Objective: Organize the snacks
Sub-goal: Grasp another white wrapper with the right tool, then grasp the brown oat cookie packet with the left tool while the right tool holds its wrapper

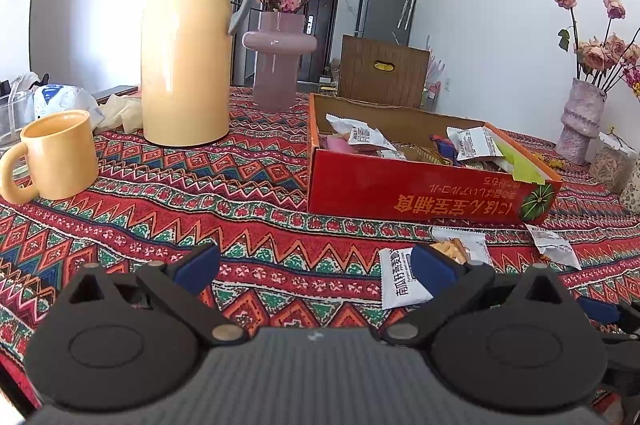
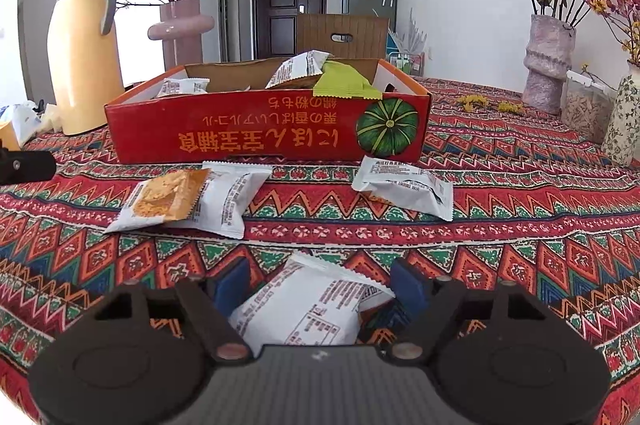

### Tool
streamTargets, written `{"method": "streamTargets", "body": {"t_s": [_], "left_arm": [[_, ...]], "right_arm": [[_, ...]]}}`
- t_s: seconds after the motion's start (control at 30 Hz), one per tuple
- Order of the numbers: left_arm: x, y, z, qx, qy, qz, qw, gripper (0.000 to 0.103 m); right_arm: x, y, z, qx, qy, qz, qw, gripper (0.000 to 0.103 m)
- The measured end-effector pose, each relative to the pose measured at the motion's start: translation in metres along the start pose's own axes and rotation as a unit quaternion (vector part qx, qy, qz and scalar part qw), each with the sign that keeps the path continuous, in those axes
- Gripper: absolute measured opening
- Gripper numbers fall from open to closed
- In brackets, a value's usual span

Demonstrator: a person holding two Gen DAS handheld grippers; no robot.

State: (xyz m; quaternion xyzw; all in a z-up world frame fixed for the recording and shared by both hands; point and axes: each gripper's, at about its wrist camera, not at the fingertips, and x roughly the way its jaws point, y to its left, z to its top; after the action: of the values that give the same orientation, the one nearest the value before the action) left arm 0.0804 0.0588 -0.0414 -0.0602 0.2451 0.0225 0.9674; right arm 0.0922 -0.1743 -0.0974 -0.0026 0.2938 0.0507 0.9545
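On our left, the left gripper hovers over the patterned counter, fingers wide and holding nothing. Ahead sits the red cardboard box, several snack packets inside. Before it lie an orange-and-white packet and a white packet. Our right gripper spreads wide around another white snack packet on the counter.

a yellow thermos jug stands on the patterned tablecloth, a yellow mug near it, a pink vase with blossoms just behind, another vase of dried roses well apart.
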Motion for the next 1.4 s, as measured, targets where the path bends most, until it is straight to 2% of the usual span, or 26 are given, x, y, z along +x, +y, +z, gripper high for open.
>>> {"method": "streamTargets", "body": {"t_s": [0.07, 0.27, 0.63, 0.67, 0.8, 0.97, 1.03, 1.17, 1.23, 1.3, 1.4], "left_arm": [[-0.002, -0.001, 0.0, 0.0, -0.001, 0.0, 1.0, 0.103], [-0.001, -0.011, -0.001, 0.005, 0.006, -0.001, 1.0, 0.103], [0.026, -0.039, 0.001, 0.009, 0.06, -0.014, 0.998, 0.103], [0.029, -0.043, 0.002, 0.01, 0.063, -0.015, 0.9978, 0.103], [0.04, -0.055, 0.004, 0.013, 0.077, -0.021, 0.9967, 0.103], [0.052, -0.066, 0.003, 0.015, 0.092, -0.019, 0.9955, 0.103], [0.052, -0.068, 0.003, 0.017, 0.093, -0.019, 0.9954, 0.103], [0.048, -0.066, 0.004, 0.016, 0.088, -0.018, 0.9958, 0.103], [0.045, -0.064, 0.005, 0.014, 0.085, -0.017, 0.9961, 0.103], [0.042, -0.061, 0.005, 0.011, 0.083, -0.018, 0.9964, 0.103], [0.036, -0.057, 0.005, 0.007, 0.078, -0.022, 0.9967, 0.103]], "right_arm": [[-0.002, 0.0, -0.001, -0.001, -0.005, 0.003, 1.0, 0.06], [-0.005, -0.004, -0.006, 0.001, -0.016, 0.013, 1.0, 0.06], [-0.009, -0.016, -0.009, 0.01, -0.032, 0.04, 0.999, 0.06], [-0.009, -0.017, -0.008, 0.011, -0.033, 0.044, 0.998, 0.047], [-0.007, -0.023, -0.002, 0.012, -0.037, 0.047, 0.998, 0.039], [-0.003, -0.028, -0.002, 0.013, -0.033, 0.052, 0.998, 0.04], [-0.003, -0.028, -0.002, 0.012, -0.032, 0.056, 0.998, 0.041], [-0.004, -0.025, -0.002, 0.01, -0.033, 0.058, 0.998, 0.06], [-0.008, -0.023, -0.001, 0.008, -0.037, 0.058, 0.998, 0.064], [-0.015, -0.021, 0.001, 0.006, -0.043, 0.053, 0.998, 0.076], [-0.027, -0.019, 0.003, 0.004, -0.05, 0.035, 0.998, 0.083]]}}
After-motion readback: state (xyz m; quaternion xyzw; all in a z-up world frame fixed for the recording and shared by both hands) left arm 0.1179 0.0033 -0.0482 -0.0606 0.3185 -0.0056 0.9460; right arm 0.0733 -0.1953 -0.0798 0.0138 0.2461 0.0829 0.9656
